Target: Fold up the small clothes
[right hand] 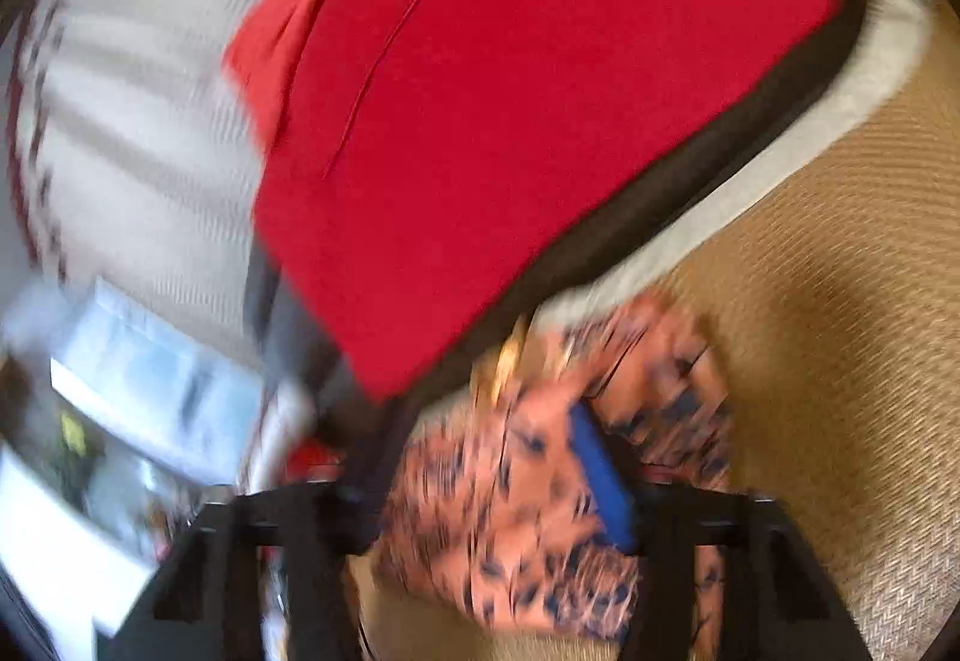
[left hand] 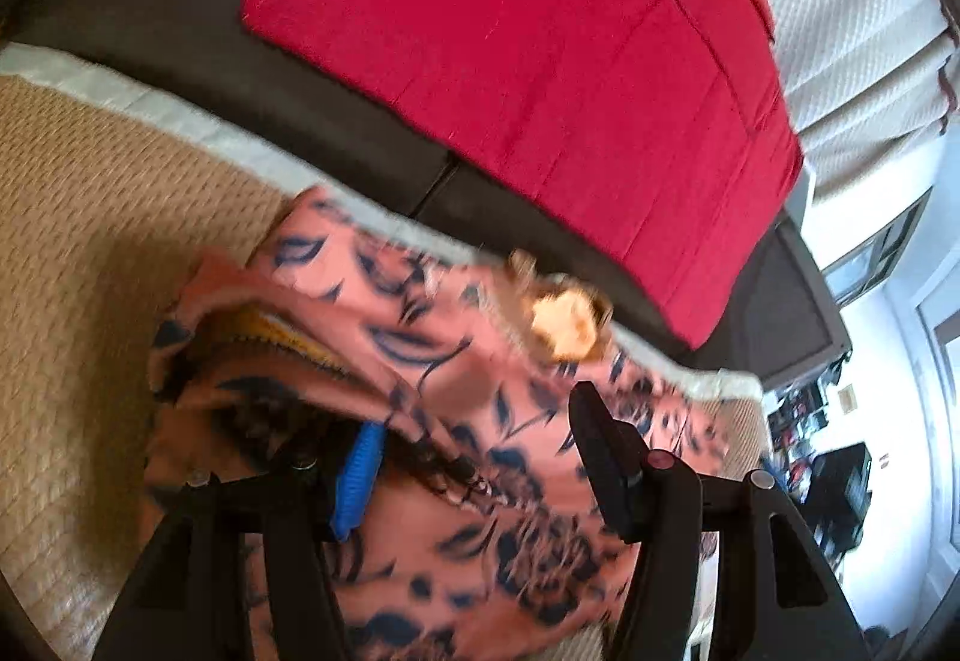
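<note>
Soft, light, floppy: salmon-pink garment (left hand: 456, 421) with dark leaf print, bunched between and just ahead of the left gripper (left hand: 474, 457) fingers, draped on the tan woven mat (left hand: 90, 253). Left fingers apart, blue pad (left hand: 360, 481) half buried in cloth. Right gripper (right hand: 498, 487) pressed into the same fabric; apart or clamped, cannot tell through blur. Best taken at a hem or corner, pinching few layers. Red cushion (left hand: 528, 79) beyond the fingertips. No readable label or writing
</note>
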### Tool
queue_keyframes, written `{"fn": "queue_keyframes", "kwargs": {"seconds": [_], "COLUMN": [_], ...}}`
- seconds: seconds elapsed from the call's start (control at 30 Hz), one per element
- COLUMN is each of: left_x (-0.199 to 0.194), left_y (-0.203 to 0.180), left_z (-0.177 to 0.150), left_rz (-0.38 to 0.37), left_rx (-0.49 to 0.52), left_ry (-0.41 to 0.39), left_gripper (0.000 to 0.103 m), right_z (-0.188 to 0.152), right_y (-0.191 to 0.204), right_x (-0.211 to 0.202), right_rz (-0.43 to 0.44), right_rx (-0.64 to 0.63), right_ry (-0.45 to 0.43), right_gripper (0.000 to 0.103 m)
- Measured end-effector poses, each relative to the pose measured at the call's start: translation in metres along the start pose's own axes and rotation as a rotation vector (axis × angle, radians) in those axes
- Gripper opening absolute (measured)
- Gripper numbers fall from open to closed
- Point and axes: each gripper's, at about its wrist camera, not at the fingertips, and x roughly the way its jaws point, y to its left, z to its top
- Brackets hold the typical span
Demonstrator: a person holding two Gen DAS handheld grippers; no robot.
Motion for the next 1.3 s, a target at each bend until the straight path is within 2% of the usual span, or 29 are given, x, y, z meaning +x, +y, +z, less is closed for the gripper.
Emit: {"fn": "queue_keyframes", "kwargs": {"seconds": [0.13,0.23,0.3,0.4,0.43,0.53,0.6,0.7,0.83,0.9,1.0,1.07,1.13,1.2,1.3], "left_x": [0.014,0.018,0.018,0.020,0.018,0.007,-0.008,-0.021,-0.027,-0.029,-0.038,-0.045,-0.046,-0.045,-0.045], "left_y": [0.001,-0.001,-0.004,-0.006,-0.005,-0.006,-0.008,-0.006,-0.011,-0.017,-0.023,-0.026,-0.026,-0.023,-0.020], "left_z": [0.008,0.012,0.015,0.020,0.023,0.029,0.034,0.035,0.026,0.020,0.012,0.005,0.000,-0.007,-0.018], "left_rz": [-0.018,-0.009,0.001,0.017,0.025,0.076,0.133,0.160,0.184,0.191,0.180,0.219,0.253,0.304,0.390], "left_rx": [-0.039,-0.046,-0.042,-0.038,-0.037,-0.031,-0.015,-0.022,0.004,0.026,0.041,0.055,0.067,0.069,0.090], "left_ry": [-0.025,-0.045,-0.059,-0.082,-0.101,-0.204,-0.291,-0.334,-0.312,-0.298,-0.290,-0.277,-0.252,-0.208,-0.160], "left_gripper": [0.062,0.062,0.062,0.062,0.062,0.062,0.062,0.062,0.062,0.062,0.062,0.062,0.062,0.062,0.062], "right_z": [-0.027,-0.042,-0.041,-0.025,-0.017,0.003,0.008,0.006,0.003,-0.002,-0.010,-0.022,-0.035,-0.049,-0.064], "right_y": [0.001,-0.012,-0.016,-0.017,-0.016,-0.010,-0.012,-0.007,-0.004,0.001,0.019,0.033,0.045,0.050,0.045], "right_x": [0.056,0.087,0.100,0.108,0.109,0.090,0.073,0.055,0.035,0.039,0.053,0.069,0.088,0.111,0.145], "right_rz": [-0.052,-0.008,0.022,0.039,0.030,-0.026,-0.038,-0.088,-0.029,-0.013,0.031,0.083,0.098,0.091,-0.017], "right_rx": [-0.044,0.023,0.054,0.086,0.081,0.017,0.013,-0.024,-0.020,-0.032,-0.089,-0.134,-0.172,-0.182,-0.191], "right_ry": [0.272,0.395,0.398,0.323,0.264,-0.026,-0.152,-0.232,-0.278,-0.235,-0.123,-0.013,0.080,0.183,0.278], "right_gripper": [0.039,0.040,0.040,0.040,0.040,0.041,0.055,0.056,0.056,0.056,0.054,0.054,0.054,0.054,0.054]}}
